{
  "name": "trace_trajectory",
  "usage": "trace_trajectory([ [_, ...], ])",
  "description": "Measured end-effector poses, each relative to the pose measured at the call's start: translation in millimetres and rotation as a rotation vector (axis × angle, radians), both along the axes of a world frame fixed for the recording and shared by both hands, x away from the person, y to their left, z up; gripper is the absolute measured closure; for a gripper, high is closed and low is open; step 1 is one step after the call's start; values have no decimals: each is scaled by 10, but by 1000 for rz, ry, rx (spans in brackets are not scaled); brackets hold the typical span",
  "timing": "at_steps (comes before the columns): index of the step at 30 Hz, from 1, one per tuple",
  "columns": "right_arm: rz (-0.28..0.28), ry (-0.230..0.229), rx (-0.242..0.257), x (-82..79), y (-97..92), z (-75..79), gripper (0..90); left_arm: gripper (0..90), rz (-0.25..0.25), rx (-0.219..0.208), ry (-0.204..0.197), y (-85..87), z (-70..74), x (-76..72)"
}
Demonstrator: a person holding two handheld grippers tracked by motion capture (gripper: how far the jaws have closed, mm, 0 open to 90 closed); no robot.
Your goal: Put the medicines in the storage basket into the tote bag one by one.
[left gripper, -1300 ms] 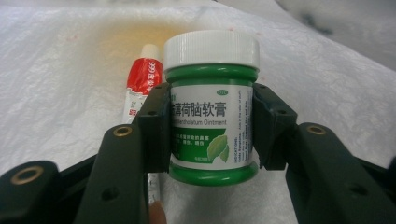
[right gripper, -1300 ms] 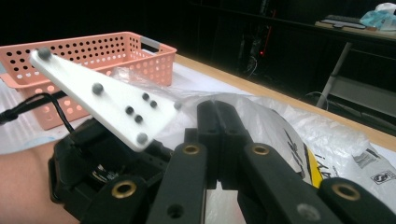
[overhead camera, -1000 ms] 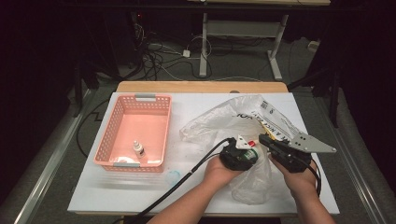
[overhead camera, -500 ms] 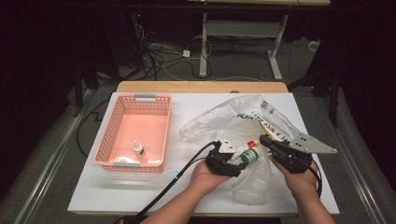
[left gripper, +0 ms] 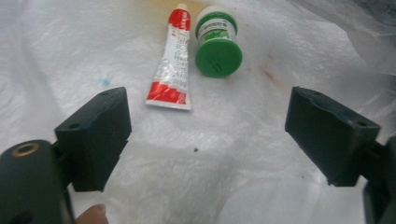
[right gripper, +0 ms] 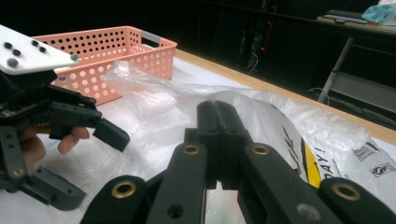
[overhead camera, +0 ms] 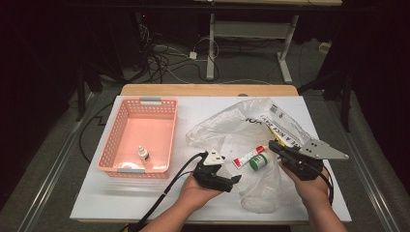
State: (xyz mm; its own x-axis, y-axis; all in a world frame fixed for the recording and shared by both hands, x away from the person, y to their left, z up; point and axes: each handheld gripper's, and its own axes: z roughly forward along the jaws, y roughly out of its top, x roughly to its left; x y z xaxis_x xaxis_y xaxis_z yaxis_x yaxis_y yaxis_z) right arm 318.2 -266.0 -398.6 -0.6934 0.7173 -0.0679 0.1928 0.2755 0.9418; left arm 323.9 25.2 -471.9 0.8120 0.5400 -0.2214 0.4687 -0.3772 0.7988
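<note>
A red-and-white tube (overhead camera: 248, 157) (left gripper: 172, 65) and a small green-lidded jar (overhead camera: 258, 162) (left gripper: 217, 46) lie side by side on a crumpled white plastic bag (overhead camera: 227, 128) (left gripper: 65, 51). My left gripper (overhead camera: 234, 180) (left gripper: 208, 126) is just short of them. Its jaws have just been opening and now stand wide apart with nothing between them. My right gripper (overhead camera: 275, 144) (right gripper: 218, 109) rests at the bag's right side with its jaws pressed together. I cannot tell whether they pinch the film.
A pink perforated basket (overhead camera: 159, 102) (right gripper: 116, 42) stands on the left of the white table (overhead camera: 145, 203), with a small white dropper bottle (overhead camera: 142, 153) inside. The bag (right gripper: 280, 121) carries printed lettering. Dark floor, cables and a desk frame lie beyond the far edge.
The left gripper has drawn back to the left, away from the tube and jar, and its jaws have spread. The tube and jar now lie free on the bag. The right gripper has stayed put.
</note>
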Motion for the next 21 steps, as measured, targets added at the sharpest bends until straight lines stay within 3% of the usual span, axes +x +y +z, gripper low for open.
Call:
trace_trajectory([
  [9,1,1,-4,-6,10,-5,900,0,25,-19,21,209,93,-86],
  [14,0,2,-6,-13,17,-10,900,0,33,-30,4,297,169,-155],
  [16,2,2,-8,-15,18,-12,900,0,24,-39,24,324,184,-171],
  [21,-1,5,-6,-19,10,-18,900,0,12,-10,17,354,260,-204],
])
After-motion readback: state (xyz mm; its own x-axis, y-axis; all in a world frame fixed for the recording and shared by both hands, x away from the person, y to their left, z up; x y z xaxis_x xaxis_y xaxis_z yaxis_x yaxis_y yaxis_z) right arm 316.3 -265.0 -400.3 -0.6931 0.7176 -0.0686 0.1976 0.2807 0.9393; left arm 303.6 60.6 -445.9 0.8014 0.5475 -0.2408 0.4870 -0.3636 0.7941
